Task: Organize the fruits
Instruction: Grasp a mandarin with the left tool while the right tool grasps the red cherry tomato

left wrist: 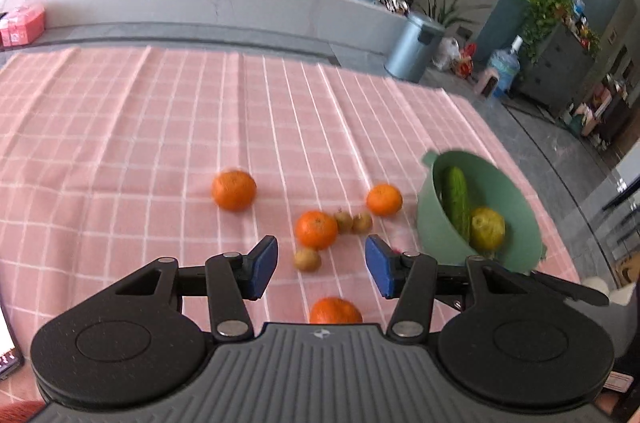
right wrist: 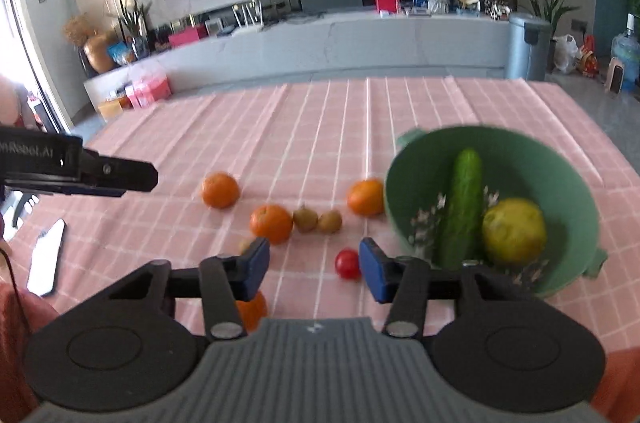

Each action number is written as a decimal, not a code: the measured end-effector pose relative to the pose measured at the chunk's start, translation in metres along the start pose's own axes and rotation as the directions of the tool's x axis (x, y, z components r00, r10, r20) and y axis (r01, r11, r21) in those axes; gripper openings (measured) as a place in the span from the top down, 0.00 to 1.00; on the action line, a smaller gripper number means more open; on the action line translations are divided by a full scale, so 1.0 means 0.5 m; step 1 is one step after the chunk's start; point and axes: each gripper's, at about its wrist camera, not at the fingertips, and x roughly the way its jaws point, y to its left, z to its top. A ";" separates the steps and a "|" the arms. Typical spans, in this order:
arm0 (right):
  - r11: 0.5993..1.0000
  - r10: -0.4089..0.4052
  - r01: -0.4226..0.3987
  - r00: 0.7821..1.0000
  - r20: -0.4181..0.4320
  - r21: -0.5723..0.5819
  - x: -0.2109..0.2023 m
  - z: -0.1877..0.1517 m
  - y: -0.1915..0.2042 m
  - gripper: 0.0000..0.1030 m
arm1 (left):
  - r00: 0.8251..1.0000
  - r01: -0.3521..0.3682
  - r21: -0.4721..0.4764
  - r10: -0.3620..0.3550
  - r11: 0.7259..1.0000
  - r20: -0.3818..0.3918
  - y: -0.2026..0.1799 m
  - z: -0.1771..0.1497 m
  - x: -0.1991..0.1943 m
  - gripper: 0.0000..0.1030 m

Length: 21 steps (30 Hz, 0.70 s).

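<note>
Green bowl point(right wrist: 560, 159) on the pink checked surface point(left wrist: 120, 127) holds a cucumber point(right wrist: 460, 207) and a yellow fruit point(right wrist: 514, 231). Oranges point(left wrist: 316, 229) and small brown fruits point(left wrist: 307, 259) lie loose beside it (one cherry tomato point(right wrist: 347, 264) too). Left gripper point(left wrist: 322, 265) and right gripper point(right wrist: 314, 269): fingers spread, empty.

Both tongs point(left wrist: 321, 265) point(right wrist: 314, 269) agape (empty)

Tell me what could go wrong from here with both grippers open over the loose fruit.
The green bowl sits near the table's right edge, so a nudge might push it off. The cherry tomato beside the right gripper could roll if clipped. The left gripper might knock the small brown fruit away.
</note>
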 end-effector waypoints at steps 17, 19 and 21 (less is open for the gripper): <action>0.999 -0.031 0.033 0.997 -0.067 0.032 0.096 -0.031 -0.049 0.69 | 0.984 0.032 0.127 -0.009 0.991 -0.179 -0.027 -0.110 0.123 0.42; 0.999 -0.042 0.044 0.997 -0.061 0.032 0.105 -0.031 -0.049 0.69 | 0.984 0.022 0.138 0.003 0.990 -0.180 -0.033 -0.113 0.129 0.42; 0.998 -0.056 0.058 0.997 -0.053 0.029 0.115 -0.031 -0.047 0.69 | 0.984 0.019 0.159 0.010 0.987 -0.179 -0.038 -0.117 0.133 0.42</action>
